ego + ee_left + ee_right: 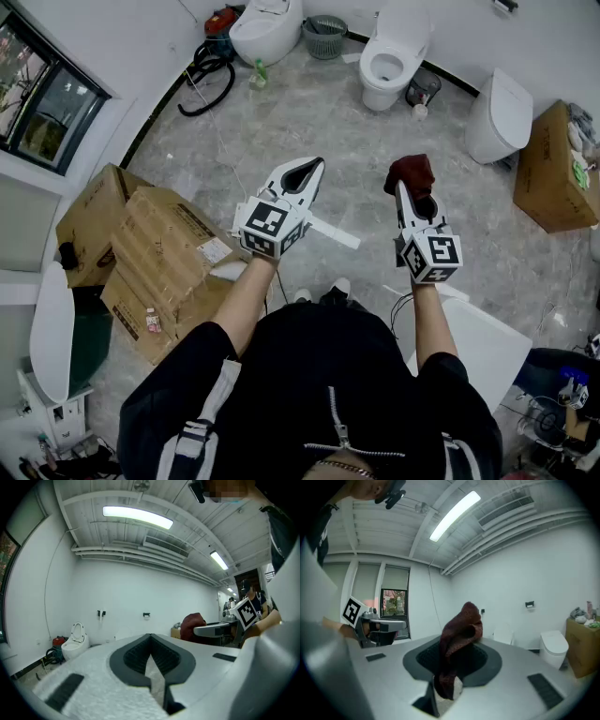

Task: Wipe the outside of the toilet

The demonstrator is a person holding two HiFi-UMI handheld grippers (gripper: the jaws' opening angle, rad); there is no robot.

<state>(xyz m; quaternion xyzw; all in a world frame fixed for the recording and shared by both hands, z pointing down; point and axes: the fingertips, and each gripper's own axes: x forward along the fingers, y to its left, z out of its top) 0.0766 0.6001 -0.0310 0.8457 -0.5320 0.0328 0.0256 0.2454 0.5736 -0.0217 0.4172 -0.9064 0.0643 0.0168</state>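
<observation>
Three white toilets stand along the far wall: an open one (pixel 394 56) in the middle, one (pixel 265 28) at the back left, and a closed-lid one (pixel 497 112) at the right. I hold both grippers at chest height, well short of them. My right gripper (pixel 409 187) is shut on a dark red cloth (pixel 411 173), which bunches up above the jaws (pixel 461 630). My left gripper (pixel 307 173) is shut with nothing in it; its jaws meet at the tip (pixel 150 637). The back-left toilet (pixel 75 641) shows small in the left gripper view.
Cardboard boxes (pixel 159 253) lie on the floor at my left, and another box (pixel 553 173) stands at the right. A grey basket (pixel 325 36), a black hose (pixel 211 80), a green bottle (pixel 258 75) and a small bin (pixel 424 89) sit near the toilets.
</observation>
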